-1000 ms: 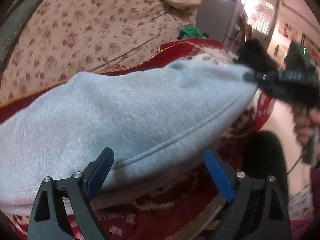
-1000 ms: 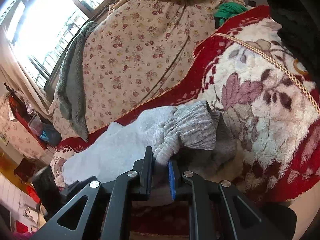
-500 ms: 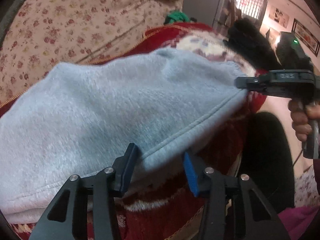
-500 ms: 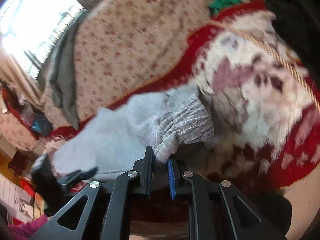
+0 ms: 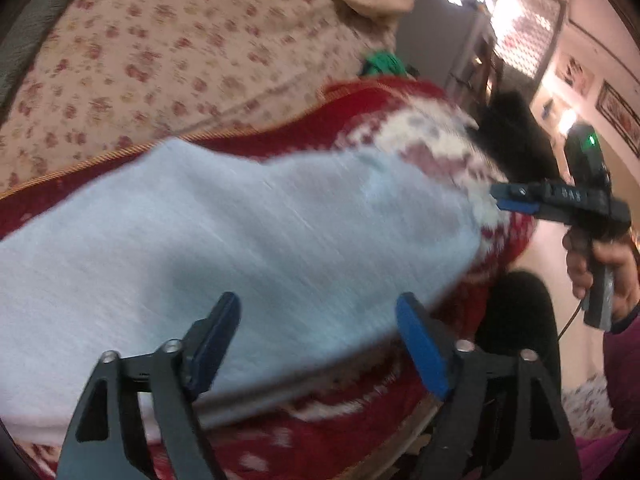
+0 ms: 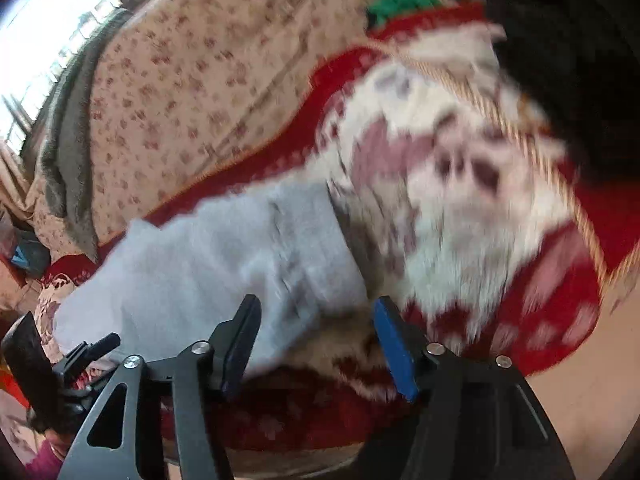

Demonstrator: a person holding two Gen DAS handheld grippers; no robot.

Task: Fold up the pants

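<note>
Here the light grey pants (image 5: 256, 248) lie spread on the red-and-white floral blanket (image 6: 460, 216), their cuff detail lost in motion blur. The left gripper (image 5: 320, 340) stands with fingers wide apart at the near hem, holding nothing; the right gripper (image 6: 316, 340) likewise gapes, empty, by the far end.

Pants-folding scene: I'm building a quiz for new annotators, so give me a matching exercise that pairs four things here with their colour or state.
Things:
1. pants
2. left gripper
3. blanket
4. bundle at the blanket's far edge

Colour or state:
A. green
B. red and white, floral
C. light grey, lying on the blanket
D. open, fingers spread at the cloth's near edge

Pairs: 1-C, 2-D, 3-B, 4-A
</note>
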